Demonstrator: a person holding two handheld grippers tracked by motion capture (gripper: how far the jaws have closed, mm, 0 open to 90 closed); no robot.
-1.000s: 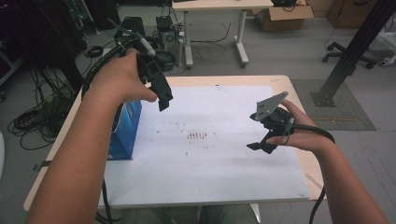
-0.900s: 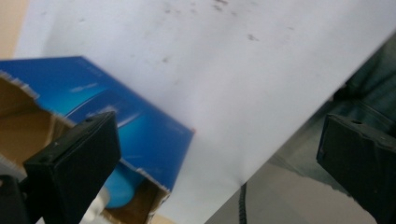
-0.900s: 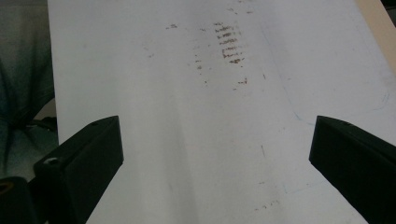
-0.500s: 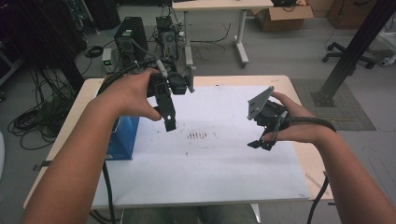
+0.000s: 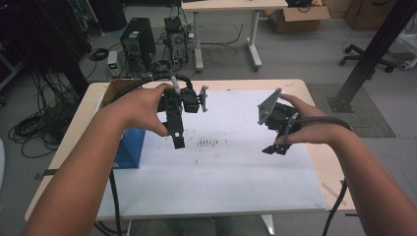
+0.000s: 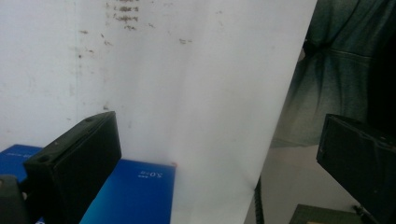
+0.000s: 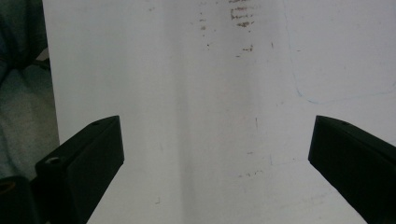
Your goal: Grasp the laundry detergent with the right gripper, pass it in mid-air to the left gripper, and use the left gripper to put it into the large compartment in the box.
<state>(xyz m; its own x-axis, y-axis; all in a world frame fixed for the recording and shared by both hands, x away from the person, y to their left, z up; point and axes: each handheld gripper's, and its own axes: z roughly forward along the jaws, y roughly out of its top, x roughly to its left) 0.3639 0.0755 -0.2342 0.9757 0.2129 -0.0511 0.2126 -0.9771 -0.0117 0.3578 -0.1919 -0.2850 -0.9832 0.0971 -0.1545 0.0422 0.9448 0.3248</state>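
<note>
Two spread, empty grippers held above a white sheet, a blue box nearest the left one.

Nothing is gripped: in each gripper view the two black jaws stand wide apart with only the white sheet (image 7: 187, 93) between them. In the high view the left gripper (image 5: 178, 142) is held above the sheet with its jaws pointing down and towards the person, and the right gripper (image 5: 275, 147) is held well apart from it over the sheet's right half. The blue box (image 5: 129, 147) stands at the sheet's left edge, just beside the left forearm, and is seen near the left jaw in the left gripper view (image 6: 135, 196). If the box is to be taken, the jaws are best kept spread, squared to two opposite faces, lowered around it and only then closed.
</note>
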